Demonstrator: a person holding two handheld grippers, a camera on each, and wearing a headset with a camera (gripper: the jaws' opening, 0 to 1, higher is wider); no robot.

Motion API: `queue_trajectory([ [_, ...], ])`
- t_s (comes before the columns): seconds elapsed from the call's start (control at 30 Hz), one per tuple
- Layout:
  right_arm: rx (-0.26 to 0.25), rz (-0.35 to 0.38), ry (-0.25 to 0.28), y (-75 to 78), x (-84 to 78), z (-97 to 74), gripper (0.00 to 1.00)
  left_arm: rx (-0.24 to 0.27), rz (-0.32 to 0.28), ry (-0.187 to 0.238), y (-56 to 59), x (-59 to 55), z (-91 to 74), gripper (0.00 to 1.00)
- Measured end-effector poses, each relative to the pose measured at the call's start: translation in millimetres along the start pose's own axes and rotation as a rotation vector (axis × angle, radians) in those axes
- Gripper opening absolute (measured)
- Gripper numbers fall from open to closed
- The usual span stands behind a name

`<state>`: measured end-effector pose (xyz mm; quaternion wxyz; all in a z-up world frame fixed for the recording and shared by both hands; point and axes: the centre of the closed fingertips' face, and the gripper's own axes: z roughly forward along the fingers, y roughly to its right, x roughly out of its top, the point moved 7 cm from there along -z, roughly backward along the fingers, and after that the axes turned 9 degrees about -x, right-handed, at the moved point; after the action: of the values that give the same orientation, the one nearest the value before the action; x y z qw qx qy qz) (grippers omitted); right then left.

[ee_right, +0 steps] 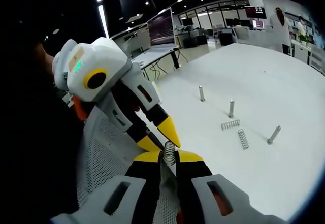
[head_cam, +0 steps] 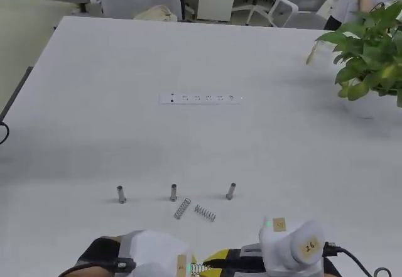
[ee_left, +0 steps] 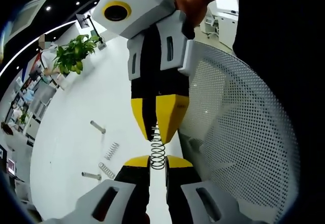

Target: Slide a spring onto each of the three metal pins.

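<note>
- Three pins (head_cam: 173, 192) stand upright in a row on the white table (head_cam: 94, 120) in the head view, all of them bare. Two loose springs (head_cam: 205, 212) lie just in front of the pins, close at hand for later. At the near edge, the left gripper (head_cam: 187, 267) and right gripper (head_cam: 215, 262) meet tip to tip over the held spring (head_cam: 196, 268). It is lifted clear of the table, apparently so the grip can be reset before threading. A tan sticker on the right gripper reads "26"; a second sticker nearby is too small to read. A power strip (head_cam: 200, 98) and a potted plant (head_cam: 370, 44) sit well back.
- From the left gripper view, that gripper's own yellow-tipped jaws are narrowed to the coil's width and pinch the lower end of the held spring (ee_left: 158, 150). The right gripper (ee_left: 155, 130) reaches in from above with its jaws nipped on the other end. A mesh chair back (ee_left: 238, 132) fills the space beside them.
- From the right gripper view, that gripper's own jaws are drawn in on the end of the held spring (ee_right: 169, 153). The left gripper (ee_right: 161, 138) is pressed in against the same coil from the left. Beyond them on the table, the pins (ee_right: 231, 108) and loose springs (ee_right: 243, 138) wait. No writing can be read here.
</note>
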<state>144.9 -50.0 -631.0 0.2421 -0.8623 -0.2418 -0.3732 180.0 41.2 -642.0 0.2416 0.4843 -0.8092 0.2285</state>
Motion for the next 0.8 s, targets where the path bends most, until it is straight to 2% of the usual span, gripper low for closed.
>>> queue_trajectory([
  [0.13,-0.001,0.009,0.002,0.8,-1.5,-2.1,0.08,0.002,-0.022,0.019,0.1,1.2,-0.1,0.03],
  [0.3,-0.004,0.015,0.003,0.3,-1.3,-3.4,0.08,-0.002,-0.022,0.025,-0.2,1.5,0.7,0.02],
  [0.47,-0.012,-0.003,-0.003,2.2,-1.0,-4.1,0.09,-0.002,-0.034,0.04,-2.2,2.9,-0.1,0.02],
  [0.67,-0.015,-0.061,-0.042,3.0,1.2,-5.1,0.1,0.004,-0.079,0.086,-4.4,6.7,0.0,0.02],
  [0.8,-0.012,-0.099,-0.063,4.1,1.9,-4.7,0.13,0.005,-0.079,0.095,-4.4,8.9,0.8,0.02],
])
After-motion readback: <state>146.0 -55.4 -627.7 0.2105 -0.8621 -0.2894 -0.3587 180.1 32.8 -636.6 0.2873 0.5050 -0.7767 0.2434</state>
